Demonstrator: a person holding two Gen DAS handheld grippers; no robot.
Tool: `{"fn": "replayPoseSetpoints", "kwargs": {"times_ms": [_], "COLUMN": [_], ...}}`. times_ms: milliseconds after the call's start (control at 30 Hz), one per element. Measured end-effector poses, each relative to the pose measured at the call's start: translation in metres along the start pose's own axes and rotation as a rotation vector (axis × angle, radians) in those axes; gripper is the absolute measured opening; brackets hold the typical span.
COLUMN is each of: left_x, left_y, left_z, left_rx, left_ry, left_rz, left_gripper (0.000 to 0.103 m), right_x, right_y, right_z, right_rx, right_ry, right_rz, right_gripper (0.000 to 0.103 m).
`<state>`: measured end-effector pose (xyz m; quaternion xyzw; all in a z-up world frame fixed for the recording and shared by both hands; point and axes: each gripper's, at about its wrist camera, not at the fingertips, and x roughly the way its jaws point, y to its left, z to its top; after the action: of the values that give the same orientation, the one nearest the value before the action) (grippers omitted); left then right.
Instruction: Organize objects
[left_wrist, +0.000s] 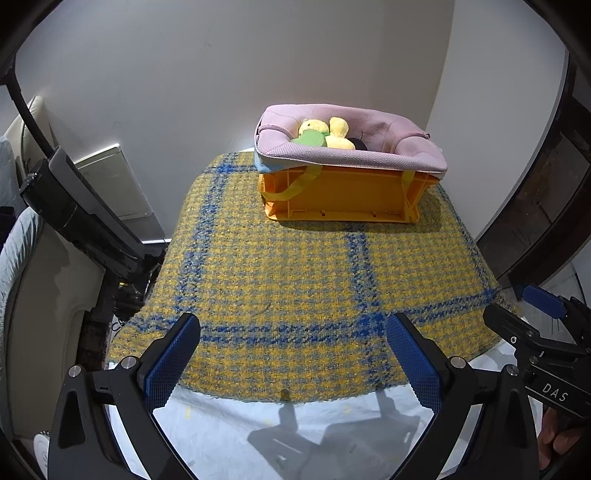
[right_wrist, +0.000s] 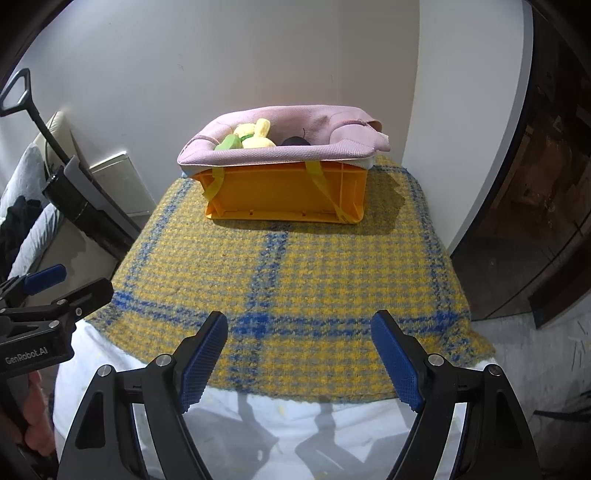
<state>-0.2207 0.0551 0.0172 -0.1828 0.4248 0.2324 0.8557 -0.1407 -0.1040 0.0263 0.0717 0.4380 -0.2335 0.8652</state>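
An orange plastic crate (left_wrist: 343, 192) (right_wrist: 284, 192) stands at the far end of the yellow-and-blue checked blanket (left_wrist: 295, 266) (right_wrist: 288, 273). A pink cloth liner (left_wrist: 369, 155) (right_wrist: 280, 155) is draped over its rim, with yellow straps hanging down the front. Inside lie a yellow plush toy (left_wrist: 332, 133) (right_wrist: 255, 134), a green piece (left_wrist: 310, 139) (right_wrist: 229, 142) and a dark object (left_wrist: 356, 143) (right_wrist: 293, 141). My left gripper (left_wrist: 293, 354) and my right gripper (right_wrist: 299, 354) both hover open over the blanket's near edge, nothing between their blue pads, well short of the crate.
A white sheet (left_wrist: 295, 428) (right_wrist: 295, 428) covers the surface under the blanket. A black-and-grey pole (left_wrist: 77, 206) (right_wrist: 81, 199) leans at the left beside a cream seat. A white wall stands behind the crate and a dark wooden door (right_wrist: 535, 184) at the right.
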Motion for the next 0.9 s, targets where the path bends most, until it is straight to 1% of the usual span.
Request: {"fn": "replayPoseSetpoints", "kwargs": {"times_ms": [100,133,900], "left_x": [0.0011,0.0015,0.0011], "left_y": [-0.001,-0.0015,-0.0008], "left_z": [-0.0003,-0.0003,-0.0012], "left_rx": [0.001,0.192,0.215], "left_ry": [0.003,0.03,0.032], "left_rz": [0.0,-0.14,-0.155], "left_gripper": [0.103,0.103,0.103], "right_x": [0.0001,0.0003,-0.0003], "right_y": [0.0001,0.0001,0.002], "right_z": [0.0,0.0001,0.0005], "right_rx": [0.0,-0.001,0.012], "right_ry": [0.001,0.001,0.005], "right_rz": [0.0,0.001,0.003], "right_gripper": [0.08,0.08,0.08]}}
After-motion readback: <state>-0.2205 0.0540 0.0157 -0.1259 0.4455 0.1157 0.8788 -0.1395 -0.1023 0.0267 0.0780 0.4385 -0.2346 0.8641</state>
